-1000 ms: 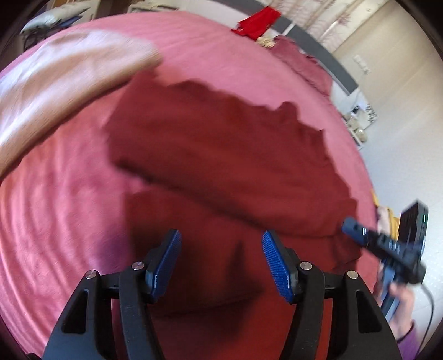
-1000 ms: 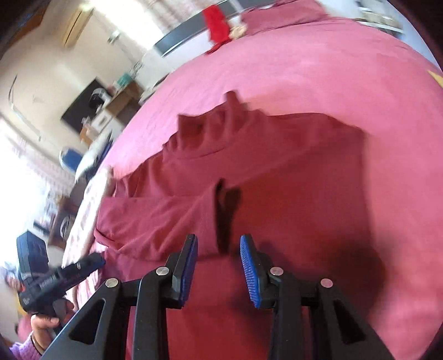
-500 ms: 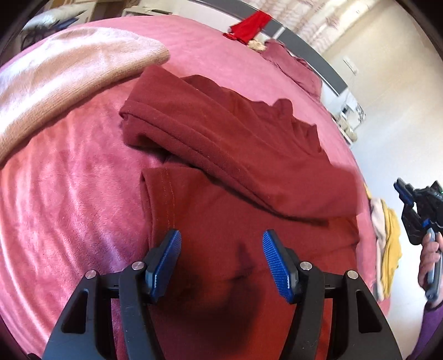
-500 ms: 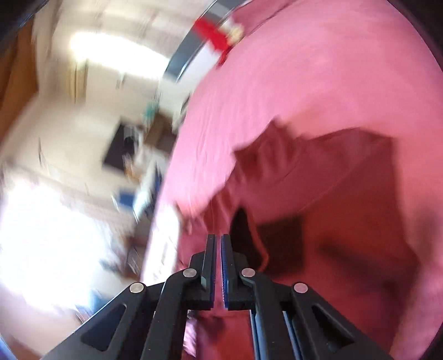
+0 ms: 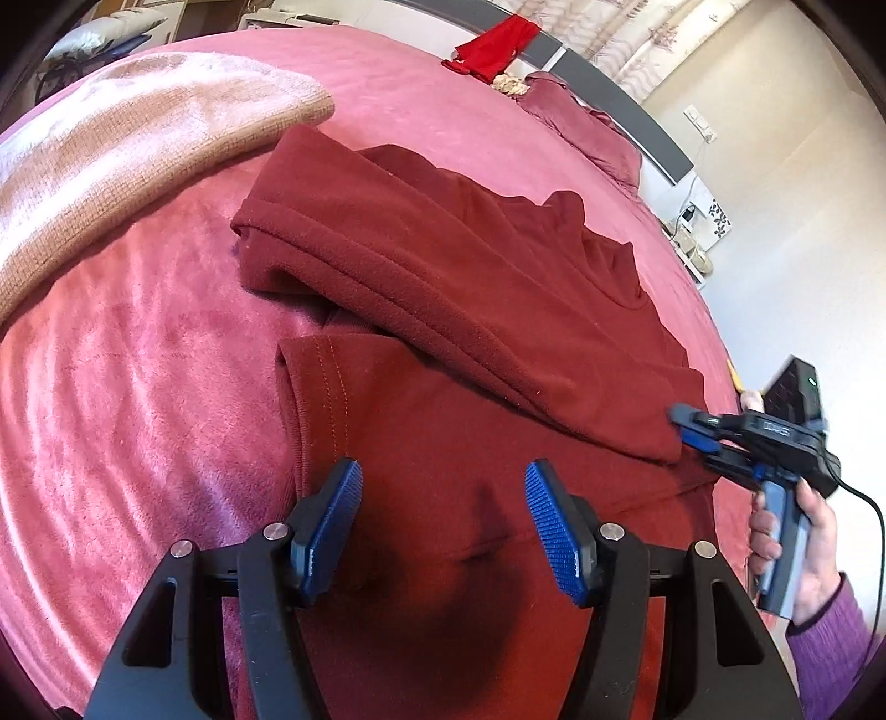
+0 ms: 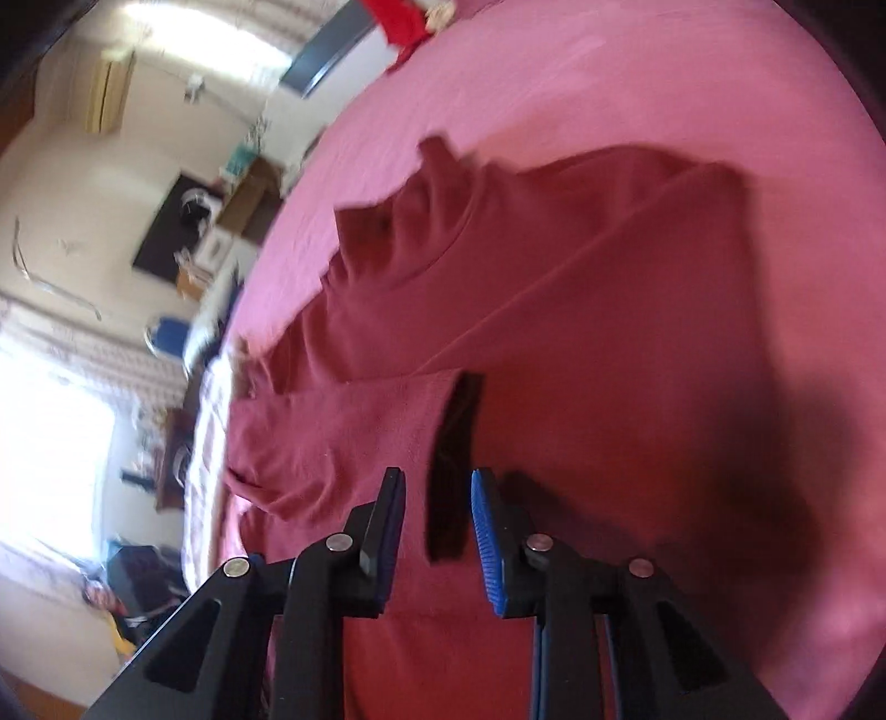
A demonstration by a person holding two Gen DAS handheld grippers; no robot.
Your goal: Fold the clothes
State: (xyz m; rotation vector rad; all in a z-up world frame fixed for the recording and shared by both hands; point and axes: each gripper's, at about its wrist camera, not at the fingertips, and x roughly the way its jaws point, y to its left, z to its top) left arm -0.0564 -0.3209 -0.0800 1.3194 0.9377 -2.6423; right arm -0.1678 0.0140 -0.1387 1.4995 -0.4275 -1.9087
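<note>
A dark red long-sleeved top (image 5: 443, 310) lies spread on the pink bed (image 5: 138, 387), with one sleeve (image 5: 421, 282) folded across its body. My left gripper (image 5: 443, 531) is open and empty, just above the top's lower part. In the left wrist view my right gripper (image 5: 703, 437) sits at the sleeve's cuff end on the right. In the right wrist view my right gripper (image 6: 437, 526) is open, its pads on either side of the cuff opening (image 6: 451, 465) of the folded sleeve (image 6: 354, 437). The top (image 6: 581, 310) fills that view.
A pale pink knitted blanket (image 5: 127, 149) lies at the bed's far left. A red garment (image 5: 493, 47) and a maroon pillow (image 5: 581, 127) sit by the headboard. Furniture and a bright window (image 6: 50, 459) stand beyond the bed's edge.
The sleeve has come to rest across the top's body. My right gripper was shut half a second ago and has opened at the cuff. My left gripper has stayed open.
</note>
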